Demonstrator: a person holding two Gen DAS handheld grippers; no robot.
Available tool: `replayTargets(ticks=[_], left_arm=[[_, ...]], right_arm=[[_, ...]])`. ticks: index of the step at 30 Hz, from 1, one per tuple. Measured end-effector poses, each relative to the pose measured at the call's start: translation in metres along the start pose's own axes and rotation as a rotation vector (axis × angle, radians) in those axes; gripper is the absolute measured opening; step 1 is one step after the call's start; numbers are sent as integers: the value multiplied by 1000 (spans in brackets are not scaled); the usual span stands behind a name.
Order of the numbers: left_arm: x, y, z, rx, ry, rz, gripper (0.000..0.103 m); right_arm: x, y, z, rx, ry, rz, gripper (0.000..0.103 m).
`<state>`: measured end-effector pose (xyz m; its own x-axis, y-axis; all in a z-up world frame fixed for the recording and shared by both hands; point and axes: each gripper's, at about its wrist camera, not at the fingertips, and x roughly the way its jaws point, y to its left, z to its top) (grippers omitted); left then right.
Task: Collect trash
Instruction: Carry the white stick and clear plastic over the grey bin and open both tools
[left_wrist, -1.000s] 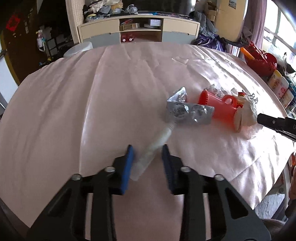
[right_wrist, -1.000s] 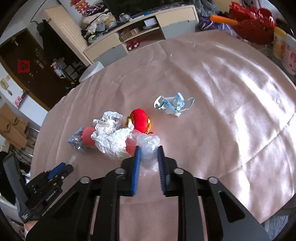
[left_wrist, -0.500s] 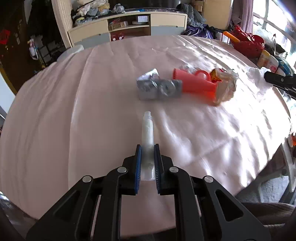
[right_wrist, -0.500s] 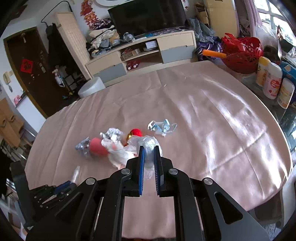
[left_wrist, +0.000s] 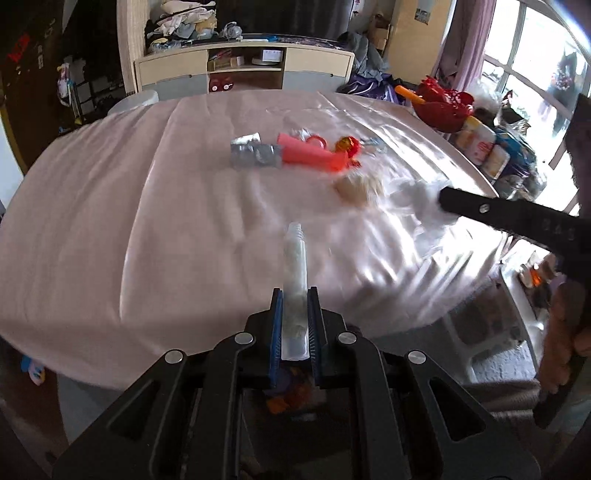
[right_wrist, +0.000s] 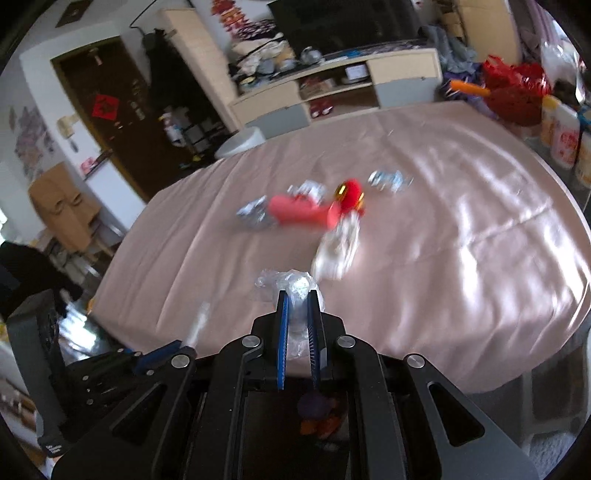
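My left gripper (left_wrist: 294, 295) is shut on a squeezed translucent tube (left_wrist: 295, 258), held above the table's near edge. My right gripper (right_wrist: 297, 295) is shut on a crumpled clear plastic wrap (right_wrist: 291, 282), also lifted off the pink tablecloth (right_wrist: 424, 229). On the cloth lie an orange-red plastic cup (left_wrist: 310, 153) on its side, a silver foil wrapper (left_wrist: 253, 153), a red and gold ball (left_wrist: 349, 144), a crumpled paper wad (left_wrist: 356, 186) and a blue-white mask (right_wrist: 389, 181).
A cream cabinet (left_wrist: 243, 70) stands behind the table. A red basket (left_wrist: 441, 105) and bottles (left_wrist: 480, 142) sit at the right. A pale round bin (right_wrist: 242, 142) stands by the far table edge. The right gripper's body (left_wrist: 517, 218) crosses the left view.
Both grippers have pulled back and up from the table with their items. The left one closed on the tube a second ago. The paper wad has shifted away from the cup.
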<state>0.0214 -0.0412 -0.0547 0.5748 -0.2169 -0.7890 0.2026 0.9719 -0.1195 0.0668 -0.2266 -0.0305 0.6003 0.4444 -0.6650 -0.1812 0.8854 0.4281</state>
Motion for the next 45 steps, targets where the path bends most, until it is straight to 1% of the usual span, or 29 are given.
replayTargets(ticks=[3,6,8,11,15,17,19,22,24,28,30,32,33,34,36,39,42,43,45], left_arm=[[-4,-2,-26,-26,16,-19,12],[0,-4,-50,-34,44,-16,12],[2,-3,-64,-48,63,-28,12],[3,-4,-84,-45,79,-10,12],[9,-5,-112,-59,120,-23,12],[13,-6,-122,-60,137,-19,12],[15,-6,-129,-63,150,-21,12],[19,-6,-135,-55,166,-10,12],[20,-6,-136,-51,171,-8,12],[22,-4,-135,-56,180,-12,12],[25,-3,-135,-62,188,-13,13],[25,-2,-135,-66,191,-14,13],[26,-2,-134,-67,193,-16,13],[27,-2,-134,-68,194,-17,13],[27,-2,-134,-74,198,-20,14],[28,-1,-133,-78,197,-15,23],[27,0,-133,-80,191,-13,35],[27,0,-132,-80,189,-13,38],[26,1,-132,-84,186,-14,42]], right_arm=[[4,9,-27,-28,47,9,11],[13,13,-49,-47,94,11,11],[15,14,-64,-45,111,10,11],[19,14,-86,-38,129,-14,11],[23,13,-108,-41,161,-42,11],[27,14,-119,-64,175,-81,11],[30,17,-128,-80,191,-100,11],[35,19,-136,-87,212,-101,12],[36,20,-136,-85,213,-99,14],[37,18,-132,-53,215,-75,15],[39,17,-131,-48,221,-78,15],[40,15,-132,-38,227,-74,19],[40,14,-132,-33,227,-69,27],[41,15,-132,-29,225,-67,37],[40,14,-131,-27,217,-67,44],[39,12,-130,-15,210,-69,45],[37,9,-127,1,199,-68,52],[35,8,-127,10,193,-66,56],[32,6,-124,30,179,-60,58]])
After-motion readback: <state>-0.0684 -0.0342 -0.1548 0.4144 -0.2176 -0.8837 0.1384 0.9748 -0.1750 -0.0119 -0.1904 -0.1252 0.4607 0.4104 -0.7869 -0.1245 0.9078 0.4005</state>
